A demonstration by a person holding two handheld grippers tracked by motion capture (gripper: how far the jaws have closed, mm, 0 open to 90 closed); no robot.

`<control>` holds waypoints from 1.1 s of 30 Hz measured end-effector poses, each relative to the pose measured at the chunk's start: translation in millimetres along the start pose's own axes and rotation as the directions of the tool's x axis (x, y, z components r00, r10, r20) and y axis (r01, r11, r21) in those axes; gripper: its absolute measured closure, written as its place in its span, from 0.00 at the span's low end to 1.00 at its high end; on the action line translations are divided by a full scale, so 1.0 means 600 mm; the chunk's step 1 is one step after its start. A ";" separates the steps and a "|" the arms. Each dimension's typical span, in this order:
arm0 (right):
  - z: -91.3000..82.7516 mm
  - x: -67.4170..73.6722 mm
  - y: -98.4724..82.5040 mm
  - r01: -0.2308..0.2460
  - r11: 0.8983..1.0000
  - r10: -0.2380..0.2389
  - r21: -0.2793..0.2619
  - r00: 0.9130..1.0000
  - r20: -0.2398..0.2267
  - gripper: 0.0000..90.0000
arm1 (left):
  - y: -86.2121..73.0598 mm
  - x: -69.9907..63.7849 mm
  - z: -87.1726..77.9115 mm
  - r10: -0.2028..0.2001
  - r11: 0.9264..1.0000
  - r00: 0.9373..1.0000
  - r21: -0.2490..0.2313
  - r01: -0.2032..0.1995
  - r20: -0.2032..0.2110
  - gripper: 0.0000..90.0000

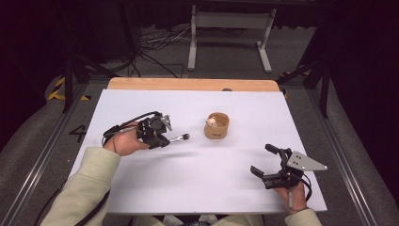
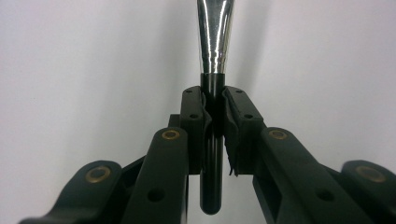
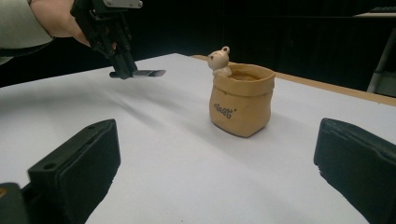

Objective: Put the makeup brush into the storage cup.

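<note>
Slim makeup brush w/ black handle and shiny silver ferrule (image 2: 214, 42) is sitting pinched in the left gripper (image 1: 162, 136); the pads (image 2: 198, 116) are pressing on the handle just below the ferrule, handle end poking out behind the jaws. In the high view the brush (image 1: 180, 138) is hanging roughly level above the white table sheet (image 1: 188, 179), bristle tip pointing toward the tan sack-shaped ceramic pot w/ a small bear figure on its rim (image 1: 217, 125), near it but apart.

Right gripper (image 1: 263, 162) is resting low at the near right of the sheet, jaws spread wide, nothing btwn them, aiming at the pot (image 3: 240, 100), well apart from it.

Progress, judging by layout: pickup looks done, brush is off the table. Prob. left: carrying it over the pot's open mouth, tipping it more upright and dropping it in. Can't tell what's inside the pot. Right gripper isn't steadying the pot yet.
</note>
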State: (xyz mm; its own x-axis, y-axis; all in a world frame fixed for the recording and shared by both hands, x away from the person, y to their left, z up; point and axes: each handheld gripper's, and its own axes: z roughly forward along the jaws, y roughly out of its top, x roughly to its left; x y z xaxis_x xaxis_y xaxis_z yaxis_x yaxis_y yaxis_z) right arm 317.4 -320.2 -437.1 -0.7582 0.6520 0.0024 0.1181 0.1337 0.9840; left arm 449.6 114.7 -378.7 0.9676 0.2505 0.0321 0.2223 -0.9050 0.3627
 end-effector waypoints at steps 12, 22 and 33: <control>0.001 0.003 0.002 0.008 1.000 -0.008 0.009 1.000 -0.001 0.01 | -0.020 -0.032 -0.027 -0.015 0.973 0.999 -0.229 0.023 0.039 0.88; 0.002 0.004 0.003 0.010 1.000 -0.010 0.007 1.000 -0.005 0.01 | -0.021 -0.073 -0.019 0.014 0.923 0.997 -0.385 0.014 0.070 0.88; 0.002 0.005 0.004 0.011 1.000 -0.011 0.006 1.000 -0.009 0.01 | -0.006 -0.109 0.002 0.028 0.869 0.995 -0.494 0.025 0.100 0.88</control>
State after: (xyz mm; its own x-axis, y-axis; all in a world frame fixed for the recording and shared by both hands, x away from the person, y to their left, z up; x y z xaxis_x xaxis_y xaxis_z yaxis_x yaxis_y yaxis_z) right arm 316.3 -317.0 -435.1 -0.7653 0.6437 -0.0069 0.1134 0.1454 0.9829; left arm 385.5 101.2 -383.0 0.9806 0.1893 -0.0509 0.1581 -0.6104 0.7761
